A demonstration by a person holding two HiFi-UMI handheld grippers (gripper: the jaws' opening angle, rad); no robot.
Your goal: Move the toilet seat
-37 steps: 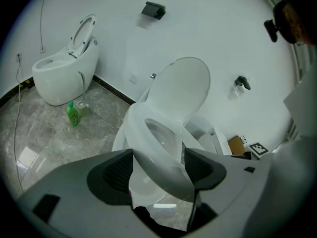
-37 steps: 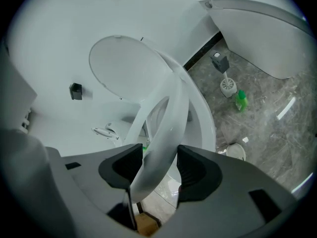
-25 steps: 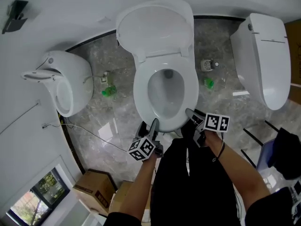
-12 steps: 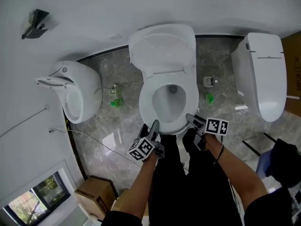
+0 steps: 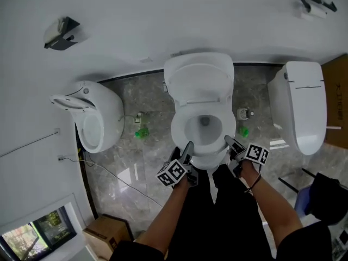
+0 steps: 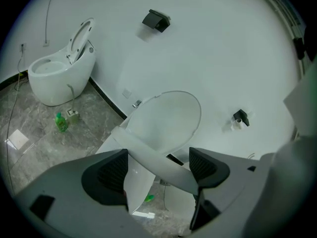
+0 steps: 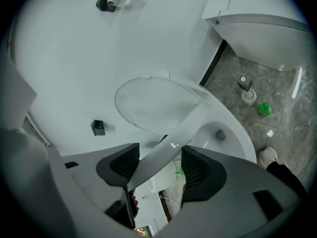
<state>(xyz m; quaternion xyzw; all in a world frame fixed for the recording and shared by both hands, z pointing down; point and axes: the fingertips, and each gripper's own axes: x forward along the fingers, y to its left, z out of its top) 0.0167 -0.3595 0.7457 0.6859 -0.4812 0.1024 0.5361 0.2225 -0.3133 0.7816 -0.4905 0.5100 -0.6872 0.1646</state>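
Note:
The white toilet (image 5: 205,155) stands in the middle with its lid (image 5: 199,80) upright against the wall. Its seat ring (image 5: 181,128) lies round the bowl opening. My left gripper (image 5: 187,148) is at the ring's front left and my right gripper (image 5: 231,144) at its front right. In the left gripper view the seat ring (image 6: 148,157) runs slantwise between the jaws of the left gripper (image 6: 158,165), which are opening. In the right gripper view the seat ring (image 7: 163,150) likewise crosses the opening jaws of the right gripper (image 7: 158,165), with gaps beside the pads.
A second white toilet (image 5: 98,121) stands at the left and a third (image 5: 302,105) at the right. Green bottles (image 5: 142,132) (image 5: 244,131) sit on the grey marble floor. A cardboard box (image 5: 106,235) is near left. A paper holder (image 5: 60,32) hangs on the wall.
The head view has lifted, so the toilet sits lower and smaller in the picture. Both grippers have stayed at the seat's front corners.

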